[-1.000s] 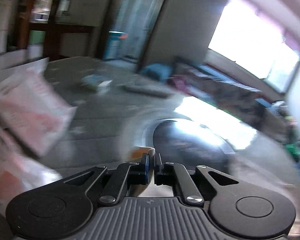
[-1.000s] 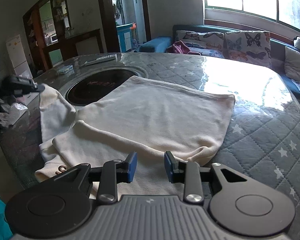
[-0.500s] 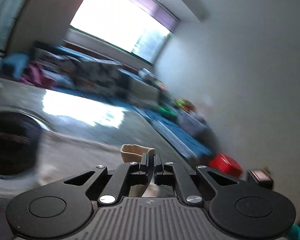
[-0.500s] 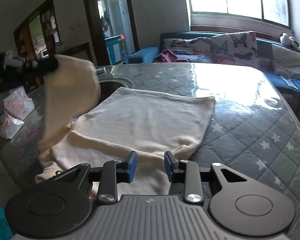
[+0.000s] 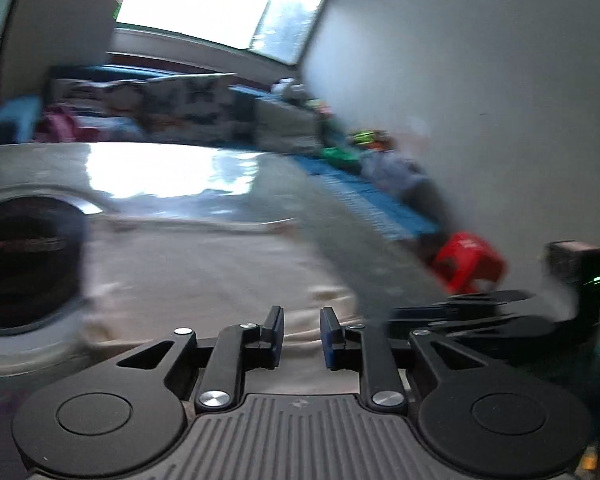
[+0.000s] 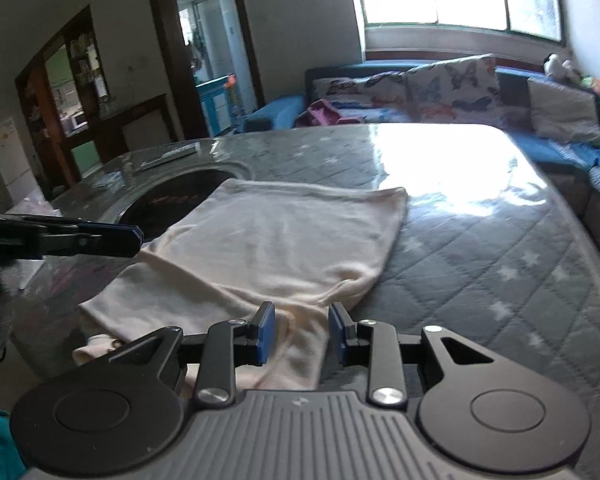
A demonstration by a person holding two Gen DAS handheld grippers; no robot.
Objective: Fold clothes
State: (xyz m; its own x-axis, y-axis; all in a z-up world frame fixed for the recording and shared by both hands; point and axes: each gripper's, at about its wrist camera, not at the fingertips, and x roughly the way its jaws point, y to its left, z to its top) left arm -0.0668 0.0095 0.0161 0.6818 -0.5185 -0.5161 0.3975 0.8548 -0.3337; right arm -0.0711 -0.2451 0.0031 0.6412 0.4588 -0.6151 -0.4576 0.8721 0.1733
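A cream garment (image 6: 284,248) lies flat on the grey quilted table (image 6: 480,240), its left side folded over the body. It shows blurred in the left wrist view (image 5: 204,264). My right gripper (image 6: 300,332) is open and empty, its fingers on either side of the garment's near hem. My left gripper (image 5: 300,336) is open and empty, just above the garment's near edge; it also shows from the side in the right wrist view (image 6: 112,236), above the garment's left part. The right gripper appears in the left wrist view (image 5: 480,316).
A round black inset (image 6: 180,200) sits in the table just behind the garment. A sofa with cushions (image 6: 440,88) runs along the window wall. A red stool (image 5: 468,260) stands on the floor to the right. Plastic bags (image 6: 32,204) lie at the table's left edge.
My left gripper carried the sleeve over onto the garment's body, let it go and opened. The right gripper stayed open and moved slightly forward over the hem.
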